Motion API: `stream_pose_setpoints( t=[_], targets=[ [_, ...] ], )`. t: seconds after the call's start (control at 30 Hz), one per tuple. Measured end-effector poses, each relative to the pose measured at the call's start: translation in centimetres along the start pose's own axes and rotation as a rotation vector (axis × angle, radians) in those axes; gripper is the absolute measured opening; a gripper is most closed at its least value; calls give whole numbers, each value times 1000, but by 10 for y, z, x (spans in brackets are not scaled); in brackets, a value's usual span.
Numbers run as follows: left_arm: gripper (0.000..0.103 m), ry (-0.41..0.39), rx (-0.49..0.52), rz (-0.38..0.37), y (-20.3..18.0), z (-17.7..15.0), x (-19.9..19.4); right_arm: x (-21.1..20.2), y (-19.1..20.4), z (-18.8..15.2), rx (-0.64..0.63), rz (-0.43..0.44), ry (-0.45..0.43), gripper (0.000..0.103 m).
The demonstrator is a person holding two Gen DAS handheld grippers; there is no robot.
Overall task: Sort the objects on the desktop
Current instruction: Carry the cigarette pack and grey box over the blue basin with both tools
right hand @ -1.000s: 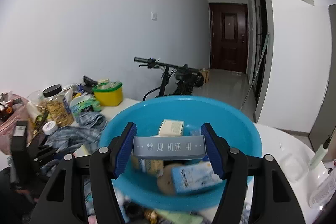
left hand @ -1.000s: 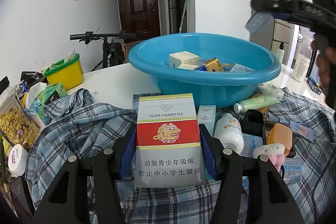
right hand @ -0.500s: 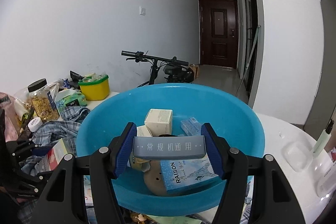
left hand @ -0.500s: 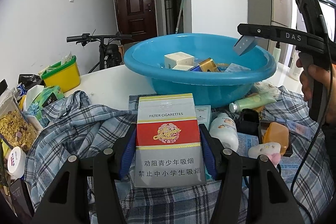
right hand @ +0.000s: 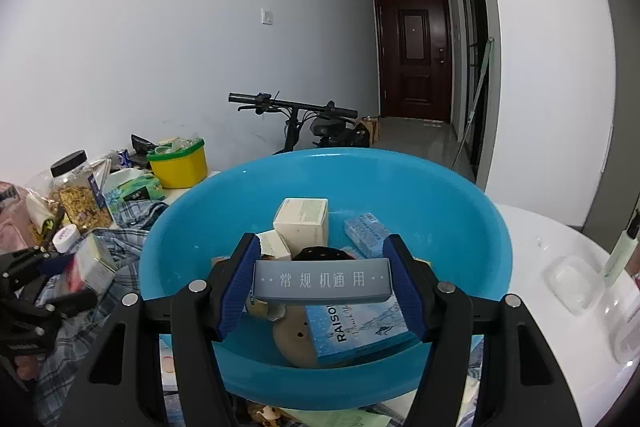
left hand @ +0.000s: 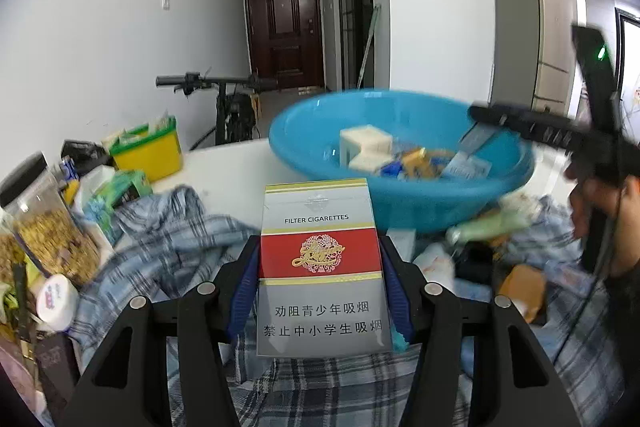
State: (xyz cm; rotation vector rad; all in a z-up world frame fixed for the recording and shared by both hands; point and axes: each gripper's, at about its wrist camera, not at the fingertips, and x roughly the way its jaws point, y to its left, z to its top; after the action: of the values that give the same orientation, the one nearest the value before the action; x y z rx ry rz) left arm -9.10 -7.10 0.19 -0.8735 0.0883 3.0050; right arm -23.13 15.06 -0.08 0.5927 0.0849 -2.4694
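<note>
Since a second ago, your right gripper has carried its flat grey box from above the near rim of the blue basin to a spot over the pile inside it, while your left gripper has lifted its cigarette pack a little higher in front of the basin.

Your right fingers are closed on the grey box, pinching it by its short ends so the long printed face lies level. That hold lets it drop flat once you let go. It hangs just above the pale blue carton and the cream boxes already in the basin, so the release looks close.

Your left fingers are clamped on the cigarette pack's two narrow sides, with the pack upright and its front toward the camera. It sits on the near side of the basin, above the plaid cloth, apparently waiting its turn.

More clutter lies unsorted on the cloth beside the basin, so sorting is roughly midway. Release the grey box low, or it may bounce off the cartons.
</note>
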Motion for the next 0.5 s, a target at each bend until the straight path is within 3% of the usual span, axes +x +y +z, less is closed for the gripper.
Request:
stream_pose_setpoints(
  t=[0.1, 0.27, 0.43, 0.5],
  targets=[
    [59, -46, 27, 12, -9, 26, -11, -2, 6, 1, -24, -3, -15, 63],
    [59, -106, -4, 6, -21, 76, 9, -3, 4, -1, -12, 4, -13, 63],
    [59, -67, -83, -64, -20, 92, 48, -2, 5, -2, -11, 5, -13, 63],
    [59, -60, -87, -56, -19, 89, 61, -3, 6, -2, -17, -1, -15, 63]
  ],
)
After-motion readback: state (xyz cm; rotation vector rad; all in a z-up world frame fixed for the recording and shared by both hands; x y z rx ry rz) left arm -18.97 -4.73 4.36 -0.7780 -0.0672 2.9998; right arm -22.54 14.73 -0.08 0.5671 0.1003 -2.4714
